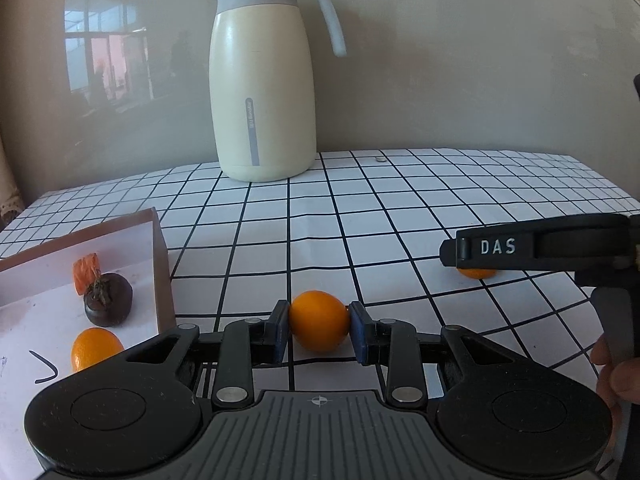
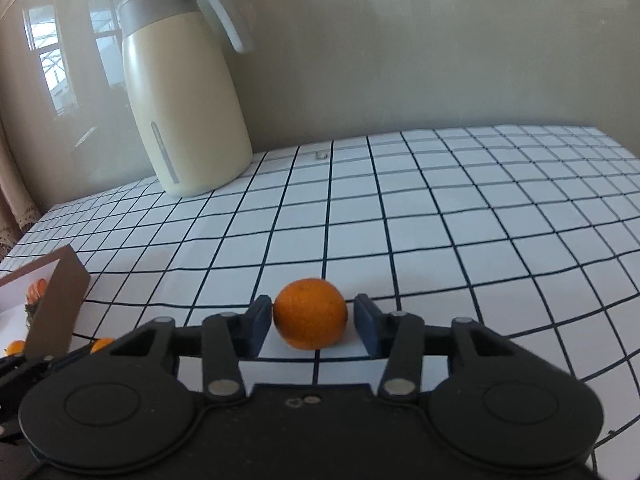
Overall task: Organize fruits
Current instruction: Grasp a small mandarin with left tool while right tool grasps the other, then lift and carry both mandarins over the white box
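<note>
Leftmost, the shallow box [image 1: 158,248] holds a dark fruit [image 1: 108,300], an orange wrapper [image 1: 85,270] and a small orange [image 1: 96,347]. Beside it, the left gripper [image 1: 319,330] pinches an orange fruit [image 1: 319,320] resting on the checked tablecloth [image 1: 400,208]. Further right, the right gripper [image 2: 311,322] brackets a second orange [image 2: 310,314]: left pad touching, right pad slightly clear.

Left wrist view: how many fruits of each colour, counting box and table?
Orange fruits: 3
Dark fruit: 1
Orange-red piece, kind unclear: 1
Total: 5
</note>
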`<action>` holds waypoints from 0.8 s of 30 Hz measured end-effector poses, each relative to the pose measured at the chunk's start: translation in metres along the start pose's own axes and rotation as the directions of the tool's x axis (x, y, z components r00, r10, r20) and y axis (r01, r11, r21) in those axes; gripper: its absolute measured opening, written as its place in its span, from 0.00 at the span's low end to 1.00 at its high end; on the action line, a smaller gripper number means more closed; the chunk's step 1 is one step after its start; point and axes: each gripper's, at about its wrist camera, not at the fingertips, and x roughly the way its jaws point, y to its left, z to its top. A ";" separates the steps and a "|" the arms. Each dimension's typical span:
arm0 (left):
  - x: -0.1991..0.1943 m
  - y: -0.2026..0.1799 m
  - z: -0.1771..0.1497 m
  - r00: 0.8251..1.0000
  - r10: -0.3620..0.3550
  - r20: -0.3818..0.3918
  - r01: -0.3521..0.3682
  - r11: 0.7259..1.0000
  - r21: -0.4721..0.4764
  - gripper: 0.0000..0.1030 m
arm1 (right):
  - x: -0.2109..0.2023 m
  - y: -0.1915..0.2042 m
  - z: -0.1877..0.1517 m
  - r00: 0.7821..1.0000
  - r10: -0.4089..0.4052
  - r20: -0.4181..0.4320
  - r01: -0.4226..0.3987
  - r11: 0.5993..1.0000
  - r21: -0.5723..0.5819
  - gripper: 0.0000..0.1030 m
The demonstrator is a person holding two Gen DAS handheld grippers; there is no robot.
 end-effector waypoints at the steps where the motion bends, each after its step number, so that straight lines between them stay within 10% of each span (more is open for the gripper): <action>1: 0.000 0.000 0.000 1.000 -0.001 -0.001 0.001 1.000 0.001 0.31 | 0.001 0.001 0.000 1.000 -0.001 0.001 0.001 1.000 -0.009 0.32; 24: -0.055 -0.006 -0.029 0.997 -0.066 0.039 0.066 0.998 0.014 0.31 | -0.089 0.006 -0.053 1.000 0.008 0.011 -0.008 1.000 -0.010 0.28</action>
